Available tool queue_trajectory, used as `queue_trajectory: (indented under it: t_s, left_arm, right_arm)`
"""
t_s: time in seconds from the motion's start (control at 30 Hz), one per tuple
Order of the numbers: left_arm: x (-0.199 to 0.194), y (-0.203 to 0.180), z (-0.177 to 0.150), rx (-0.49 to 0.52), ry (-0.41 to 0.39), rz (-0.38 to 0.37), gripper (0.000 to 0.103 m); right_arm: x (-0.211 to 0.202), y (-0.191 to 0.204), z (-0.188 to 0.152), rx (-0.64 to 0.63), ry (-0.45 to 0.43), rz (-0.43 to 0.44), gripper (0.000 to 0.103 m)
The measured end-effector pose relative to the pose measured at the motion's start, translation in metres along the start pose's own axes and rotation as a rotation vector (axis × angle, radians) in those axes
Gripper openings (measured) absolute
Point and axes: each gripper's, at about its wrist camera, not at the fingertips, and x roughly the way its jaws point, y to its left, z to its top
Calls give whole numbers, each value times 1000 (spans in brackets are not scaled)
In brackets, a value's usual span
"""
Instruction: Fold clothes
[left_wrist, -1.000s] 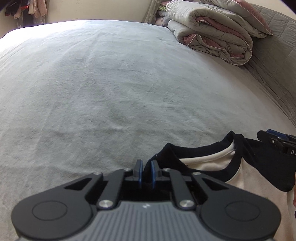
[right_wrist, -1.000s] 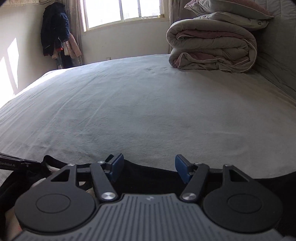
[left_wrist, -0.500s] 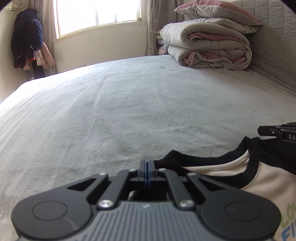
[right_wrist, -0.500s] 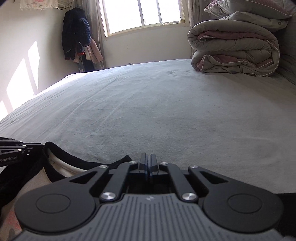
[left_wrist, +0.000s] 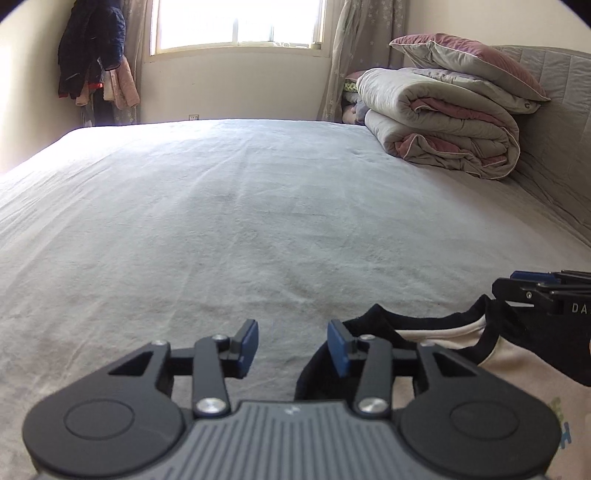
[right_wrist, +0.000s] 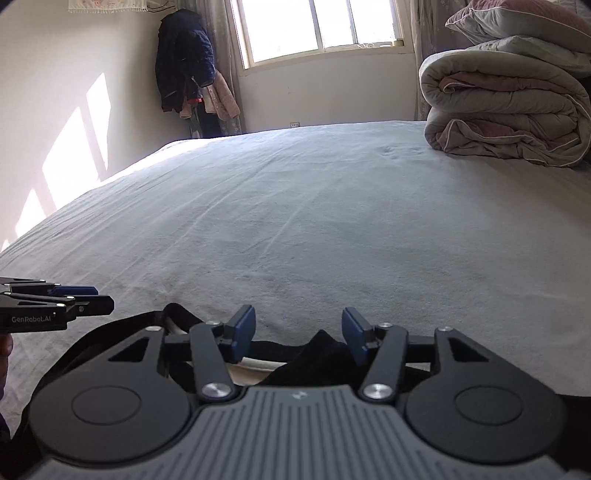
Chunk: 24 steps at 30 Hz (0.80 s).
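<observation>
left wrist view: the shirt (left_wrist: 517, 365), cream with a black collar, is seen lying on the grey bed (left_wrist: 258, 221) at about 4 o'clock from the left gripper (left_wrist: 291, 345). its neckline runs crosswise between the two tools, the right gripper (left_wrist: 532, 286) being seen at 3 o'clock. the left jaws are opening, about half spread, with only bedsheet between the pads; black cloth lies just beside the right-hand pad. right wrist view: the right gripper (right_wrist: 298, 334) is likewise opening, a black fold rising between its pads, apparently unpinched.
</observation>
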Motion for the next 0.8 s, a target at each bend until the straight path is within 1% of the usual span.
queue_trajectory:
  t_s: [0.13,0.23,0.33,0.4,0.5,0.53,0.6,0.67,0.73,0.8]
  left_arm:
    - [-31,23,-12,-32,30,33,51]
    - [-55,36,-26,-56,47,50,51]
    - [-76,44,-41,-71,55,66,52]
    - [-88,48,-51,-69,60,86,52]
    - [-104,53,-61,-44,69,126,56]
    - [-108,55,-64,-36,68,150,57]
    - [-118,62,-68,-29,64,229,59]
    - [-122,72,-72,-37,77,295,61]
    - [-121,86,-78,-82,106,318,62]
    - [-116,99,-84,-146,147,294,61]
  right_arm:
    - [-3,21,5,-30,5,80,60]
    - [-5,34,8,-54,10,148,60]
    - [-6,47,6,-84,18,235,60]
    - [-4,59,5,-107,36,297,60]
    - [0,80,1,-158,58,374,60]
    - [2,87,0,-177,63,397,60]
    - [5,98,-3,-194,73,442,60]
    - [7,107,-6,-209,81,487,60]
    - [10,116,-9,-226,88,518,60]
    - [12,122,-10,-240,92,535,60]
